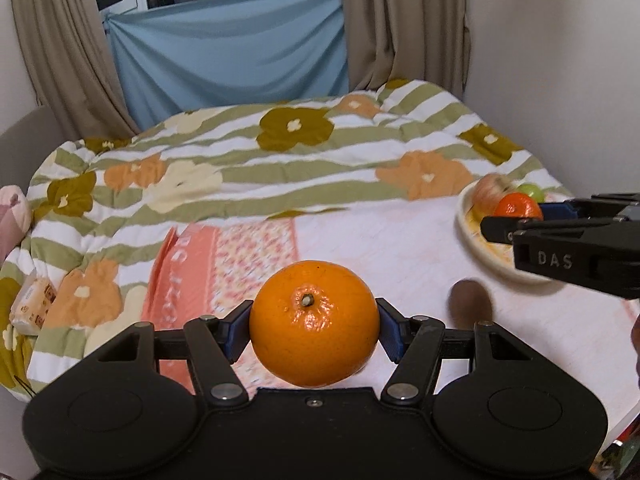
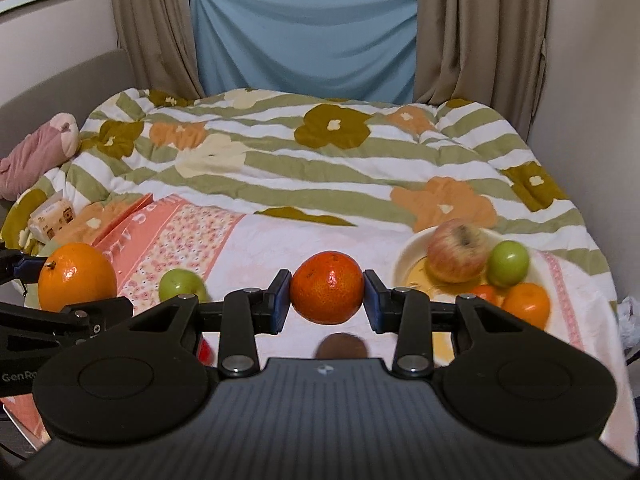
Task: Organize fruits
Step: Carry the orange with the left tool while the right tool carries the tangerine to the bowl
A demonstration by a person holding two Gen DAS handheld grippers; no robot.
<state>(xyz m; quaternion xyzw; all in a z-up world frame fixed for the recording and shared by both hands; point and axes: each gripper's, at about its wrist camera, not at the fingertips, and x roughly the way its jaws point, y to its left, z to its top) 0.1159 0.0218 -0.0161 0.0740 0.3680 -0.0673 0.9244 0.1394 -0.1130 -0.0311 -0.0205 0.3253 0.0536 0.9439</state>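
Note:
My left gripper (image 1: 314, 330) is shut on a large orange (image 1: 314, 322), stem end up, held above the pink sheet. From the right wrist view the same orange (image 2: 76, 276) shows at the far left. My right gripper (image 2: 327, 296) is shut on a darker tangerine (image 2: 327, 287), which the blue pads (image 2: 280, 300) squeeze from both sides. That right gripper (image 1: 524, 220) also shows at the right edge of the left wrist view, in front of a cream plate (image 1: 480, 252). The plate (image 2: 408, 264) holds a red apple (image 2: 458, 250), a green fruit (image 2: 508, 264) and small tangerines (image 2: 526, 304).
A green apple (image 2: 182, 284) and a brown fruit (image 2: 342, 346) lie loose on the pink sheet, and a red fruit (image 2: 205, 350) peeks from behind my right gripper. A floral quilt (image 2: 320, 160) covers the far bed. A tissue pack (image 2: 52, 218) and plush toy (image 2: 36, 152) lie at the left.

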